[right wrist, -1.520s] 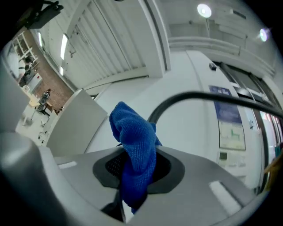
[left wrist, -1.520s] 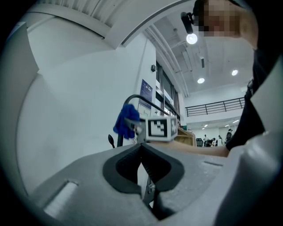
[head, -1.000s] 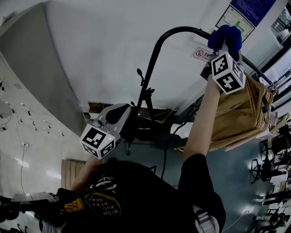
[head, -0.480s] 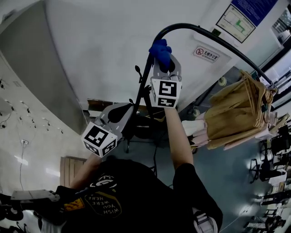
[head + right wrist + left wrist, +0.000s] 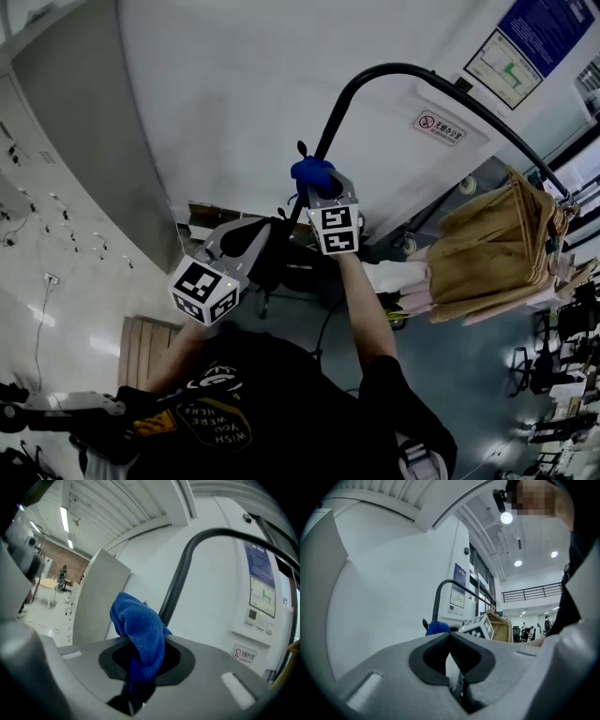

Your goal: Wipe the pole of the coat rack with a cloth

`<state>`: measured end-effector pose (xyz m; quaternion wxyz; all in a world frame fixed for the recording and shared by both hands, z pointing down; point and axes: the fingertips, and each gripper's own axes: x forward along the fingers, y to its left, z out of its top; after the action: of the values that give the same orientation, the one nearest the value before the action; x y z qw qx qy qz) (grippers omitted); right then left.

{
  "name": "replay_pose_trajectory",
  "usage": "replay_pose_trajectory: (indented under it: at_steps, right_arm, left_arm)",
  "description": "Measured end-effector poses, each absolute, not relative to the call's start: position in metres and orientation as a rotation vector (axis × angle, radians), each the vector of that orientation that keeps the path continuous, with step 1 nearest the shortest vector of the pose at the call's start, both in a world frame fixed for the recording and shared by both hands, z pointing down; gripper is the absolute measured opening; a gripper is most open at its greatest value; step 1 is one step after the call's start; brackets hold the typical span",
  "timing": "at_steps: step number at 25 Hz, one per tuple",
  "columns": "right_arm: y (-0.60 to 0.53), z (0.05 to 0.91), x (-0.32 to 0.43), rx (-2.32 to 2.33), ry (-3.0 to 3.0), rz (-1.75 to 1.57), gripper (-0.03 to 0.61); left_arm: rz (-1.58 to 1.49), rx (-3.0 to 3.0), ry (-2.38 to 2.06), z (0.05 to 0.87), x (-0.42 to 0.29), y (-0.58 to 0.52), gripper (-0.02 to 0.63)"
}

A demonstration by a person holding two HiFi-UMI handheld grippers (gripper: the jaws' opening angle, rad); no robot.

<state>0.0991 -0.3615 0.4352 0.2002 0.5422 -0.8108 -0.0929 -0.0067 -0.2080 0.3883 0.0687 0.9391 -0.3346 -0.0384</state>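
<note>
The black pole of the coat rack rises from the floor and curves over to the right; it also shows in the right gripper view as a dark pole. My right gripper is shut on a blue cloth, which presses against the pole about halfway up its straight part. That cloth bulges out of the jaws in the right gripper view. My left gripper is shut with nothing in it, lower and to the left of the pole; its jaws meet in the left gripper view.
Tan garments hang from the rack's curved rail at the right. A white wall with a no-smoking sign and a blue notice stands behind. The rack's base and cables lie below; office chairs stand at far right.
My right gripper with the blue cloth has travelled from the top right of the curved rail, left along the bend and down the upright pole. The left gripper has hardly moved.
</note>
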Motion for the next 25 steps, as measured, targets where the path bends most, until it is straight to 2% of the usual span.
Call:
replay_pose_trajectory:
  at_steps: [8, 13, 18, 21, 25]
  right_arm:
    - [-0.378, 0.187, 0.152, 1.848, -2.517, -0.468, 0.087]
    - [-0.346, 0.139, 0.243, 2.204, -2.475, -0.37, 0.092]
    - [-0.32, 0.117, 0.321, 2.682, -2.268, -0.462, 0.084]
    - [-0.329, 0.113, 0.289, 2.611, -2.259, -0.536, 0.084]
    - [-0.36, 0.137, 0.181, 2.254, -2.34, -0.738, 0.084]
  left_arm:
    - [-0.119, 2.835, -0.946, 0.389, 0.009, -0.207, 0.002]
    - [-0.13, 2.838, -0.937, 0.389, 0.012, -0.207, 0.002]
    - [-0.123, 2.849, -0.917, 0.389, 0.015, -0.218, 0.002]
    - [-0.118, 2.861, -0.897, 0.384, 0.019, -0.214, 0.002]
    - [-0.113, 2.881, -0.871, 0.379, 0.027, -0.211, 0.002]
